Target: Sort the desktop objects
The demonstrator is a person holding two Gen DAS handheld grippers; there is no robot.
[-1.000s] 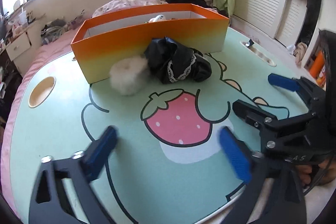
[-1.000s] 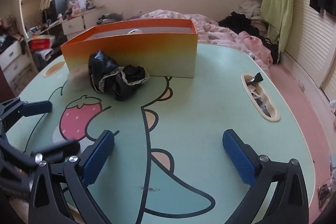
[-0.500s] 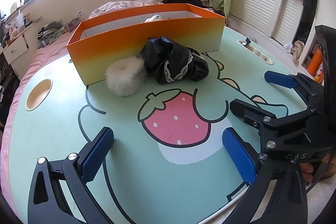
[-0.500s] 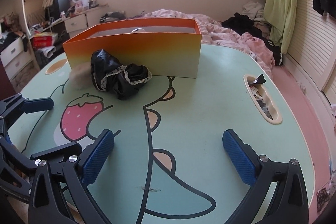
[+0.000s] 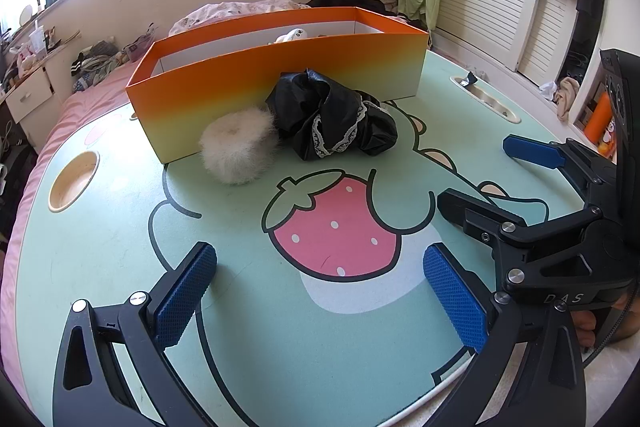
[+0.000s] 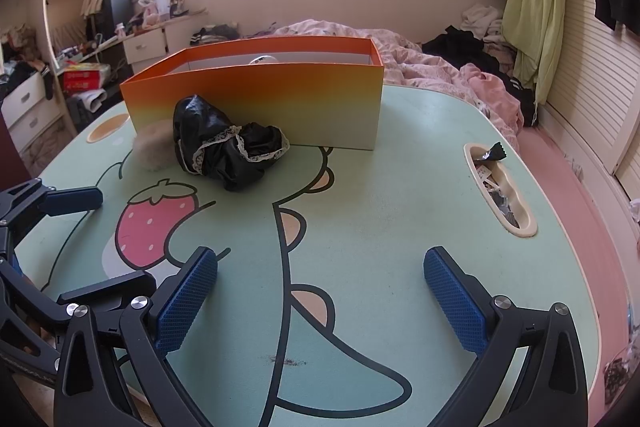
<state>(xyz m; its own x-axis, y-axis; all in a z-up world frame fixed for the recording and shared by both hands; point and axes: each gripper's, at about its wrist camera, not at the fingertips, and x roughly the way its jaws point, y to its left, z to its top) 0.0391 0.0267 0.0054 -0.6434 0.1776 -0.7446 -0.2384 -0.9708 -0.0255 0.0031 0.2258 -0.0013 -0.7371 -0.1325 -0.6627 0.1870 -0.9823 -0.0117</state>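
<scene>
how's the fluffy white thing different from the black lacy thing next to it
The fluffy white puff is pale, furry and holds a compact round shape; the black lace-trimmed cloth is dark, glossy and crumpled into an irregular heap. The cloth spreads wider across the table than the puff. The puff sits at the left end of the orange box, the cloth nearer its middle. Both lie outside the box, against its front wall, touching each other.

Letters on the right gripper

We read only "D A S", in raised letters on the black body of the right gripper as the left wrist camera sees it; we make out no other text.
</scene>
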